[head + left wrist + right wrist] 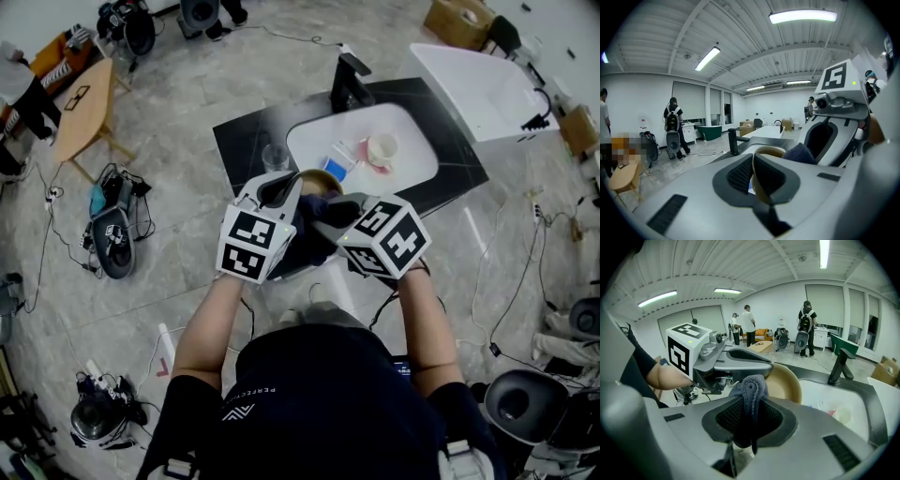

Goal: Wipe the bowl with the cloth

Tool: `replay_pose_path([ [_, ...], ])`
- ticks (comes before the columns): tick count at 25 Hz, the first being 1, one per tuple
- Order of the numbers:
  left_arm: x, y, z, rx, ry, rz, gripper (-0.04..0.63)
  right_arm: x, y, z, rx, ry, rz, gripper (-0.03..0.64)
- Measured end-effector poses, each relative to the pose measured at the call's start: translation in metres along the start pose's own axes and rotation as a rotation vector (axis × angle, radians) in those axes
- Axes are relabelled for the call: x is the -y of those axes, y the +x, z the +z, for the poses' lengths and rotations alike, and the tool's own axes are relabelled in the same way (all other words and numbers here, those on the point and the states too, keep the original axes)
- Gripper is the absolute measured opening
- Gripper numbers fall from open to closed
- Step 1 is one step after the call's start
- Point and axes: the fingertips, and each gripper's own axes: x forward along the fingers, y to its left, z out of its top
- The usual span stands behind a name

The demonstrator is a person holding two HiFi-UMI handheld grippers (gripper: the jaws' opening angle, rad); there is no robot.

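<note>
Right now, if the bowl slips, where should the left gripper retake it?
Probably on the rim, where the left gripper is shut now: one jaw inside the bowl, one outside, pinching the thin wall. Come from the side opposite the cloth, leaving the open inside free for the right gripper to wipe.

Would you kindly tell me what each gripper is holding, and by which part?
The left gripper holds the bowl by its rim; the right gripper pinches the dark cloth at a bunched fold.
</note>
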Motion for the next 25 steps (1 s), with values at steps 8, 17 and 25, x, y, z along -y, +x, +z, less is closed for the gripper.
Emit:
replay_pose_path([
  [8,-0.016,-0.005,-0.002,0.002,-0.011,0.058,0.017,-0.007,-0.01,0.008,0.038,-0.006,0.036,0.081],
  [17,-0.028,-0.011,-0.005,0.019,-0.054,0.121,0.017,0.002,-0.026,0.02,0.12,-0.002,0.029,0.081],
  [25,-0.037,-0.023,-0.008,0.043,-0.102,0.167,0.018,0.009,-0.044,0.033,0.233,0.033,0.017,0.081],
])
